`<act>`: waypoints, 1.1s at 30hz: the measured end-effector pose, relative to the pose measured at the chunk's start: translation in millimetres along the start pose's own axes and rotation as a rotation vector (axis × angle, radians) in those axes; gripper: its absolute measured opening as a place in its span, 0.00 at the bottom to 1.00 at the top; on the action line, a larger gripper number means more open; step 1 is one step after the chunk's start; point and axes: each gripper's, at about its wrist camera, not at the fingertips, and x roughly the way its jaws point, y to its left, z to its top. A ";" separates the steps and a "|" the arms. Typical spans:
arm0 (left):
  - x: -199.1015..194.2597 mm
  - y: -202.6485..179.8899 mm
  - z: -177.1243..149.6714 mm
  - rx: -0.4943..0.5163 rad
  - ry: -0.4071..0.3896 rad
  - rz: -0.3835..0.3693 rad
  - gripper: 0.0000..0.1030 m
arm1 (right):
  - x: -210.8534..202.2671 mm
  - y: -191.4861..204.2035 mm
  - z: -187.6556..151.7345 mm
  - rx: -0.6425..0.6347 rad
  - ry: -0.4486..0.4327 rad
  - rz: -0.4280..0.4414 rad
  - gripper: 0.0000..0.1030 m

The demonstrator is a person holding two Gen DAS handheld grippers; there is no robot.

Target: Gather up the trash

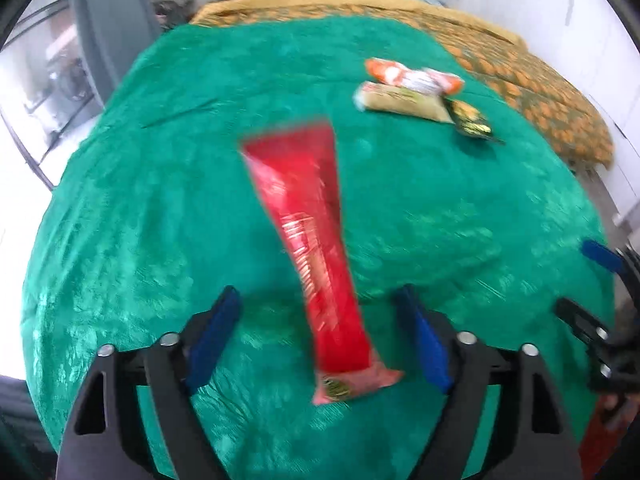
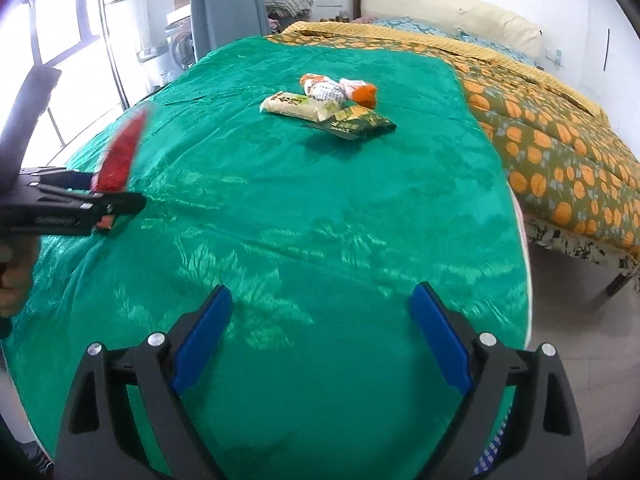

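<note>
left gripper (image 1: 320, 336) stood spread, red wrapper (image 1: 316, 248) loose between its jaws: best re-pinched mid-length; right gripper (image 2: 320, 336) spread, empty.

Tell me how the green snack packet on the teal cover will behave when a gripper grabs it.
The green snack packet looks like thin, glossy film, so it is probably light and may slip between the fingers. One end seems to lift off the teal cover, which suggests it is crinkled and floppy rather than stiff. It touches the pale packet, so a push may shift both.
</note>
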 end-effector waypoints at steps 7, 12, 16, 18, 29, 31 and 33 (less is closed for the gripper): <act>6.6 9.7 -0.2 -0.026 -0.036 0.014 0.96 | 10.0 -26.8 28.3 0.147 0.026 0.005 0.86; 5.3 10.7 -0.4 -0.032 -0.041 0.021 0.96 | 42.0 -47.5 77.8 0.309 0.033 -0.022 0.86; 6.6 12.8 -0.3 -0.035 -0.041 0.016 0.96 | 71.9 -52.0 115.8 0.453 0.034 -0.002 0.86; 7.0 13.5 0.0 -0.036 -0.042 0.014 0.96 | 89.5 -47.1 129.7 0.488 0.050 0.000 0.86; 7.1 14.2 -0.1 -0.038 -0.042 0.013 0.96 | 85.4 -26.2 110.8 0.232 0.047 -0.161 0.42; 7.1 14.2 -0.1 -0.038 -0.041 0.013 0.96 | 75.6 -24.3 98.7 0.173 0.044 -0.138 0.42; 7.1 14.4 0.0 -0.038 -0.041 0.013 0.96 | 62.5 -12.3 83.7 0.092 0.045 -0.057 0.41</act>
